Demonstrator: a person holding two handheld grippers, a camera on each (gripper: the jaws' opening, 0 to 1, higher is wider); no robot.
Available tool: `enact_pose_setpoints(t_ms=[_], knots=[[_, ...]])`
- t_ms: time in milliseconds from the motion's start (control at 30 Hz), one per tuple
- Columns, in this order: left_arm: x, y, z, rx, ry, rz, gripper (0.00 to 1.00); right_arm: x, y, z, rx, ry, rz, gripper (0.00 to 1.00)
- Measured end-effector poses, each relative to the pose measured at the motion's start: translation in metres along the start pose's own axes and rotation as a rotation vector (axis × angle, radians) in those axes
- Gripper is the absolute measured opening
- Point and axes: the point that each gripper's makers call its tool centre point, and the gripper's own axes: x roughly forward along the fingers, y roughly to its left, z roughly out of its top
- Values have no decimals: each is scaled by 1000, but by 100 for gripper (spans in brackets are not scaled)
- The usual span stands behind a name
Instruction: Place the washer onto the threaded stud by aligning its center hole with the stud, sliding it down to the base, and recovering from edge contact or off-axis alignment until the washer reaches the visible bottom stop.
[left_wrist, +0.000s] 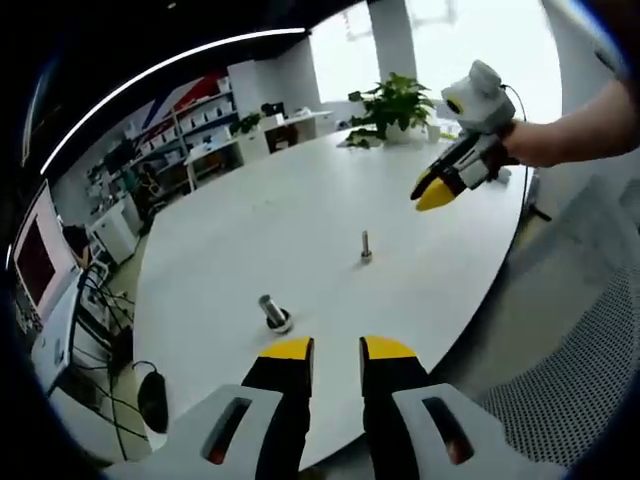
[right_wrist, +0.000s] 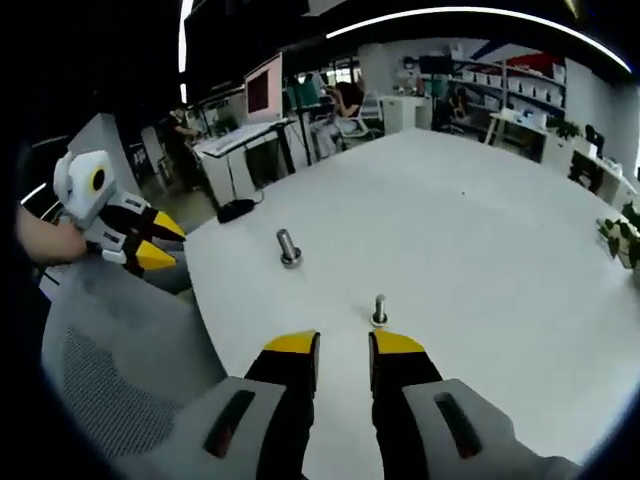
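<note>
Evidently, two small metal pieces are set out well apart on the bare tabletop so that each can be reached from either side. A slim upright threaded stud (right_wrist: 379, 309) with a wider collar at its foot is seen just ahead of the right gripper (right_wrist: 344, 352). A thicker, tilted grey bolt-like piece (left_wrist: 273, 312), ringed at its base by what may be the washer, is seen near the left gripper (left_wrist: 337, 352), though the ring is too small to be identified with certainty. Nothing is held: both pairs of yellow-tipped jaws are kept slightly parted and empty, poised above the table edge. The table (left_wrist: 300, 200) is smooth, white and oval. A potted plant (left_wrist: 392, 104) is placed at its far end, and a mesh chair (right_wrist: 110, 390) is drawn beside it.
</note>
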Motion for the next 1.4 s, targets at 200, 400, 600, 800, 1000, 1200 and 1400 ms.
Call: enact_pose_setpoints(t_ms=[200, 400, 600, 800, 1000, 1200, 1400], knots=[[-5, 4, 7, -74, -56, -15, 16, -14, 4, -2, 11, -12, -41, 22], [-7, -1, 13, -69, -88, -32, 16, -41, 4, 8, 46, -88, -120, 22], [-9, -1, 18, -98, -118, -49, 16, -58, 3, 12, 74, -133, -154, 22], [-10, -1, 21, -102, -134, -54, 17, -69, 5, 4, 71, -141, -178, 23], [-13, -1, 26, -110, -167, -56, 17, -80, 7, 1, 61, -201, -186, 24], [-16, 1, 31, -121, -193, -58, 17, -88, 6, 6, 53, -221, -204, 27], [-18, 3, 34, -132, -214, -49, 17, -98, 3, -4, 93, -225, -228, 27]])
